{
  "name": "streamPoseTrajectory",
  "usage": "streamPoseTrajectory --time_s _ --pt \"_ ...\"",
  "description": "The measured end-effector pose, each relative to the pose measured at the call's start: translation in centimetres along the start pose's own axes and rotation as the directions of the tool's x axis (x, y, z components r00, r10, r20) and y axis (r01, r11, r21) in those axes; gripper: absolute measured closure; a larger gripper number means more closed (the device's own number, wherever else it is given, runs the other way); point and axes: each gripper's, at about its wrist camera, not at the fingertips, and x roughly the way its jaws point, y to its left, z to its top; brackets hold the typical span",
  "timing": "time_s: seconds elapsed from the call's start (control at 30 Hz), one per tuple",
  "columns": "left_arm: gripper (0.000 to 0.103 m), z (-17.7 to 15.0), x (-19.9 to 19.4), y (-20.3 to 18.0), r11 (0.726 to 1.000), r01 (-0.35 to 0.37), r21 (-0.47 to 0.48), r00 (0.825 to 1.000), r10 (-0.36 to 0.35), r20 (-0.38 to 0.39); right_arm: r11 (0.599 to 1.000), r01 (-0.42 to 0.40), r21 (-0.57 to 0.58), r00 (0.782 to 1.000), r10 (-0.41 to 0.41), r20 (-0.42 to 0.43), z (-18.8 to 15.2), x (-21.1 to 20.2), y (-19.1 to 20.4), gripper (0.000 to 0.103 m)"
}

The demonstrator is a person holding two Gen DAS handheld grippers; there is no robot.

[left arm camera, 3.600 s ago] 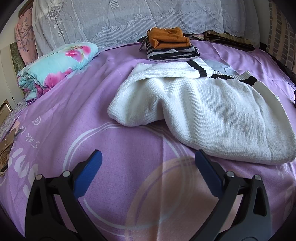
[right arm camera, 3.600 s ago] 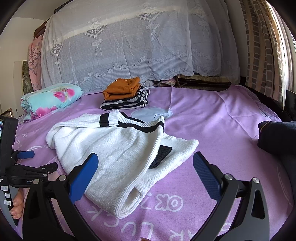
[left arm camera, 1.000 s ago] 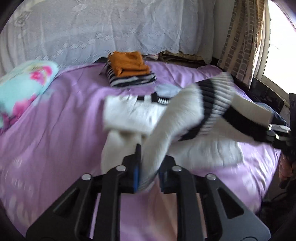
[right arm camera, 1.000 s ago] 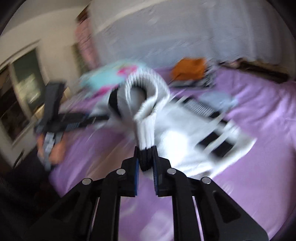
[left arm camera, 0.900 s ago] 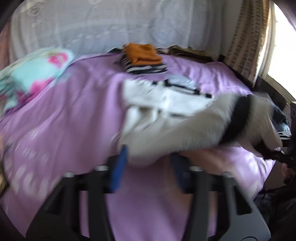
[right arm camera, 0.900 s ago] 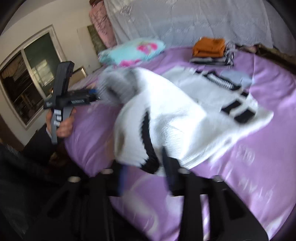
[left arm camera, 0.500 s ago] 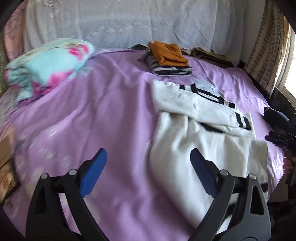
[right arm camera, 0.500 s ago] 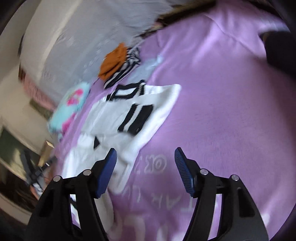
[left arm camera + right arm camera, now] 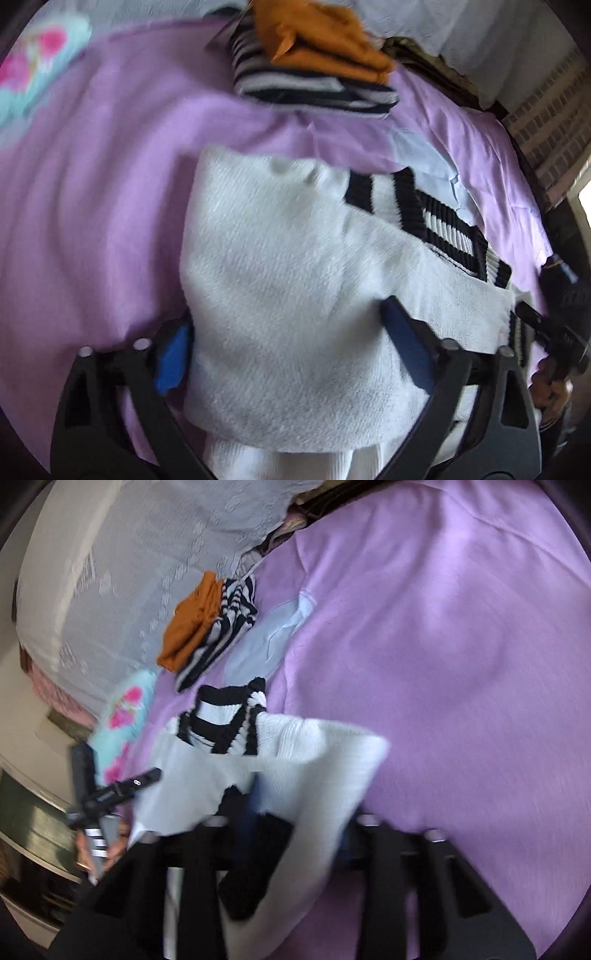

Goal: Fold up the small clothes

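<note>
Bedding fills both views: a purple sheet across the bed, and on it, nearest the cameras, the white knit sweater with black-striped cuffs, lying in a loose bundle and not yet in a neat rectangle. Farther back a folded striped garment sits with a folded orange one on top (two pieces that look already done), and a floral bundle lies near the bed's edge. The left gripper is spread wide, its blue pads on either side of the sweater's near fold, pressing down on it or just above it rather than pinching it. The right gripper is half buried under a lifted flap of the sweater; blur and cloth hide its pads, so I cannot tell whether it is clamped. By my reading the sweater is only partly folded, with squaring, smoothing and stacking still left.
</note>
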Motion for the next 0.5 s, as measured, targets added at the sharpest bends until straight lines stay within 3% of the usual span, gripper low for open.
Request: streamPoseTrajectory --time_s 0.03,0.1,0.17,0.23,0.3,0.37,0.4,0.47,0.5 --pt "0.042 -0.1 -0.6 -0.6 0.999 -0.020 0.030 0.999 0.019 0.030 0.998 0.024 -0.057 1.000 -0.024 0.012 0.5 0.2 0.8 0.086" --pt "0.053 -0.3 -2.3 -1.3 0.998 -0.007 0.060 0.996 0.002 0.085 0.980 0.049 -0.194 0.997 -0.036 0.068 2.3 0.0 3.0 0.092" --pt "0.055 0.0 -4.1 -1.8 0.998 -0.025 0.060 0.989 0.016 0.146 0.966 0.033 -0.258 0.991 0.002 0.135 5.0 -0.8 5.3 0.093" --pt "0.057 0.8 -6.6 -1.9 0.998 -0.050 0.030 0.971 0.041 0.234 0.955 0.023 -0.296 0.975 0.044 0.216 8.0 -2.0 7.8 0.093" --pt "0.056 2.1 -8.5 -1.9 0.997 -0.071 -0.005 0.948 0.069 0.311 0.930 0.081 -0.359 0.952 0.034 0.304 10.7 -2.5 10.2 0.093" --pt "0.051 3.5 -9.2 -1.4 0.993 -0.103 -0.050 0.931 0.114 0.347 0.931 0.070 -0.359 0.967 0.025 0.253 13.0 -0.6 10.4 0.091" --pt "0.043 3.9 -8.8 -1.0 0.989 -0.135 -0.065 0.931 0.149 0.334 0.944 0.089 -0.319 0.973 -0.015 0.229 14.1 1.1 9.4 0.091" --pt "0.023 4.6 -6.8 0.0 0.961 -0.259 -0.099 0.911 0.277 0.305 0.956 0.182 -0.232 0.964 -0.127 0.233 14.9 3.8 6.6 0.074" --pt "0.016 4.6 -5.1 1.1 0.932 -0.336 -0.135 0.891 0.361 0.276 0.955 0.227 -0.193 0.956 -0.180 0.233 15.0 4.8 5.0 0.073"
